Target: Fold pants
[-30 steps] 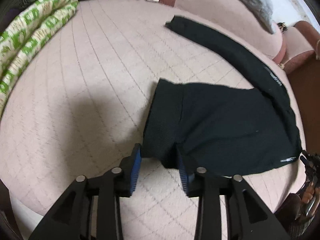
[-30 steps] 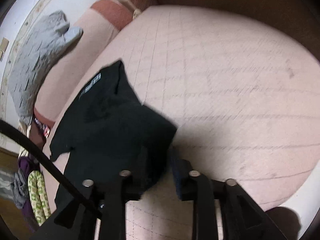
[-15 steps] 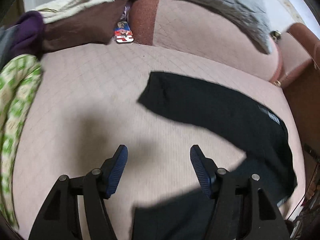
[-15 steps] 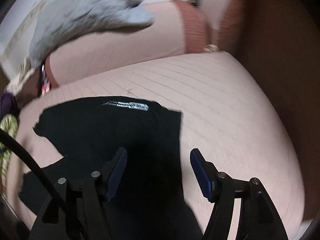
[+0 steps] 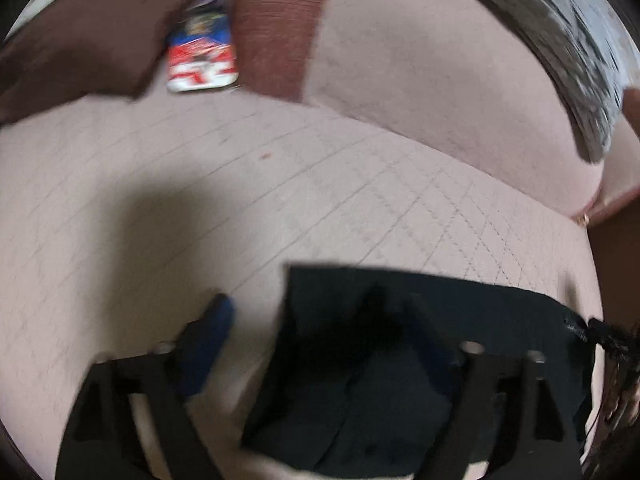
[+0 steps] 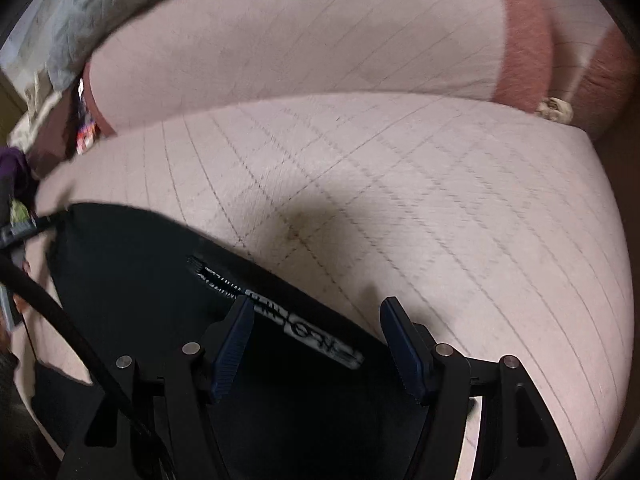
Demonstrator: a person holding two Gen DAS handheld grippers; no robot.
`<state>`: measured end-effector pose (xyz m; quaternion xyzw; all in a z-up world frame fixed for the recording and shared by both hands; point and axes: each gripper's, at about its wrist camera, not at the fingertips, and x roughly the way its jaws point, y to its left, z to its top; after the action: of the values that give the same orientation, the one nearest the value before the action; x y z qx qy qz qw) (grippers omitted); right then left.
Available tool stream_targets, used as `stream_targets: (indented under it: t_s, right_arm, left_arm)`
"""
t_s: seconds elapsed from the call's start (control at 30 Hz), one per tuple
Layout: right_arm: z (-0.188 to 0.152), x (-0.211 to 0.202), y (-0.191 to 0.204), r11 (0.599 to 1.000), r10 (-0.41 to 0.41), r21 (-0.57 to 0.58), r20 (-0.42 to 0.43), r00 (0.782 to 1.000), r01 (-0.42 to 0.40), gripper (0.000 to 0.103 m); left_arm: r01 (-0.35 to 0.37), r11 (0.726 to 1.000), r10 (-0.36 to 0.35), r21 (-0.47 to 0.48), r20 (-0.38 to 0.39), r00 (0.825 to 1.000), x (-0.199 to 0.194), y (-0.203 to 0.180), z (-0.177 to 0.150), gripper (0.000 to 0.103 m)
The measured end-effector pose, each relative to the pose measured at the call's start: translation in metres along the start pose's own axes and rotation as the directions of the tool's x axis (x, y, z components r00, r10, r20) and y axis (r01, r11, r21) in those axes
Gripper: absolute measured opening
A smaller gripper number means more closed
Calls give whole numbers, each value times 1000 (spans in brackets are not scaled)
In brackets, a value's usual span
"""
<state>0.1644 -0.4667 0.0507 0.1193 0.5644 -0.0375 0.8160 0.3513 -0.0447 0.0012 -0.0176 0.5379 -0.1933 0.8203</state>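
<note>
The black pants [image 5: 400,360] lie folded on the pink quilted bed [image 5: 280,184]. In the left wrist view my left gripper [image 5: 320,336] is open over the pants' left edge; its blue left pad [image 5: 212,336] is over bare quilt and the right finger is lost against the dark cloth. The view is blurred. In the right wrist view the pants [image 6: 140,280] lie low and left, with a white label [image 6: 304,332] at the waistband. My right gripper [image 6: 318,340] is open and empty, jaws straddling the label edge.
A pink bolster [image 5: 440,80] and a grey quilted blanket [image 5: 580,40] lie behind. A red and blue packet [image 5: 200,64] sits at the back left. A black cable [image 6: 60,312] crosses the right wrist view. The bed's edge [image 6: 612,280] curves on the right.
Both grippers let go of the pants and opened a second ago. Since then they have swung toward the pillows and come down close over the folded pants.
</note>
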Motion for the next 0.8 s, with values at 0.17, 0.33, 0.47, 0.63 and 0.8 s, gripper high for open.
stream_targets:
  t_s: [0.17,0.33,0.47,0.63,0.8]
  right_arm:
    - [1,18,25,996,-57,-71,24,998,59,59]
    - [-3,11,42,995,-40,-91,37,999,44,11]
    - [-8,-5,42,999,-24,-47,66,998,27,9]
    - [-25,-41,54,998,-22,-52,96,995,27,8]
    - [-69,-97,57,999,15,-40,140,990,-10,8]
  left_arm:
    - [-66,984,66,164,5,998,19,-33,1,101]
    - [13,974,-10,226,-14,1000,6,-57,-3,11]
    - [-9,974,-5,225,61,998,-21,-68,-5,11]
    - [-38,968,2,249,145,989,-75,-79,-30,11]
    - [-80,958,9,275,251,968,-142,-86,-74,11]
